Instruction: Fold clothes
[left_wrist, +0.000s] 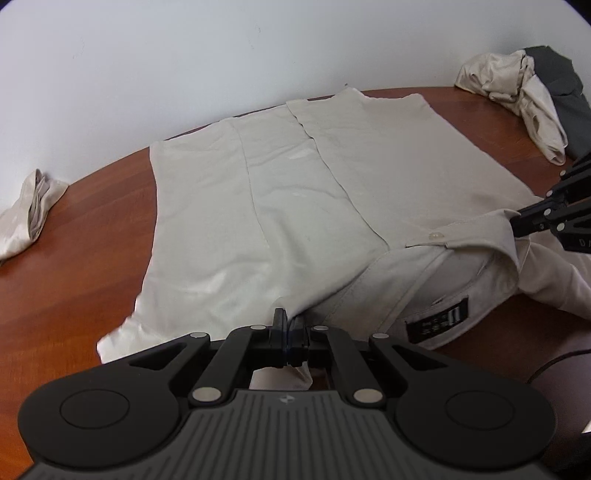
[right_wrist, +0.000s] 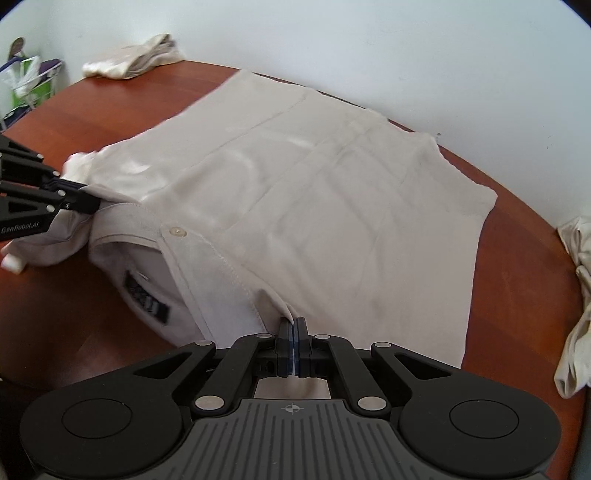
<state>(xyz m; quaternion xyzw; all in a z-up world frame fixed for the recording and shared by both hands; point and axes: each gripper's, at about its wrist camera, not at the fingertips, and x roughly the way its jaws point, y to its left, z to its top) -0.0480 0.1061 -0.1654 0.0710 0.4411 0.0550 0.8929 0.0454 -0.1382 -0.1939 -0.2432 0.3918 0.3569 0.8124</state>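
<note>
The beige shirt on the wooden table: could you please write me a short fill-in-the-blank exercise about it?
1. The beige shirt lies spread on a round ____ table.
2. Both the left gripper and the right gripper are ____ on the shirt's fabric.
3. The shirt's collar button is ____.
4. Inside the collar sits a ____ label.

Answers: wooden; shut; fastened; black

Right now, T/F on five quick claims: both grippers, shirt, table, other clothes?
1. The left gripper is shut on the beige shirt. True.
2. The right gripper is open above the shirt. False: it is shut on shirt fabric near the collar.
3. The shirt lies on a white table. False: the wooden table is reddish brown.
4. The shirt's label is visible inside the collar. True.
5. No other clothes are on the table. False: crumpled beige clothes lie near its edges.
</note>
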